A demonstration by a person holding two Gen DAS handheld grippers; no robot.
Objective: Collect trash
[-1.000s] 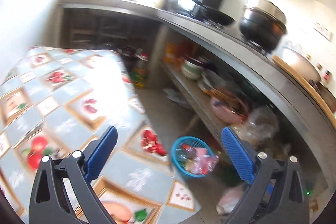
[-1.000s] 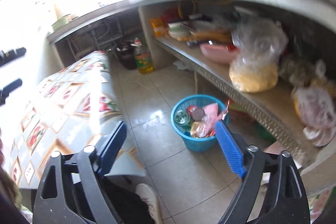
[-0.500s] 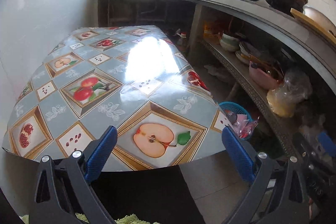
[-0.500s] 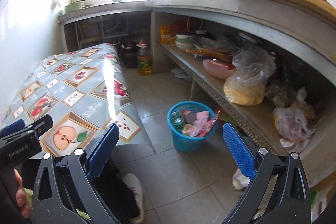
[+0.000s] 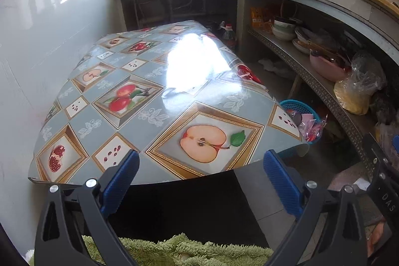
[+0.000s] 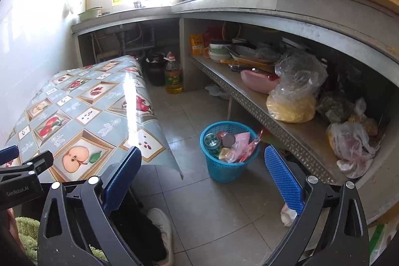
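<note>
Both tools gape empty: left tool [image 5: 200, 181] over table [image 5: 154, 101]; right tool [image 6: 203, 177] near basket [image 6: 225, 170].

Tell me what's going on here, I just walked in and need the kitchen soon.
A person is collecting trash with a handheld gripper in each hand. Right now both the left gripper and the right gripper are open and hold nothing. The blue basket on the floor beside the table already holds wrappers and cans. A crumpled white scrap lies on the floor near the right gripper.
</note>
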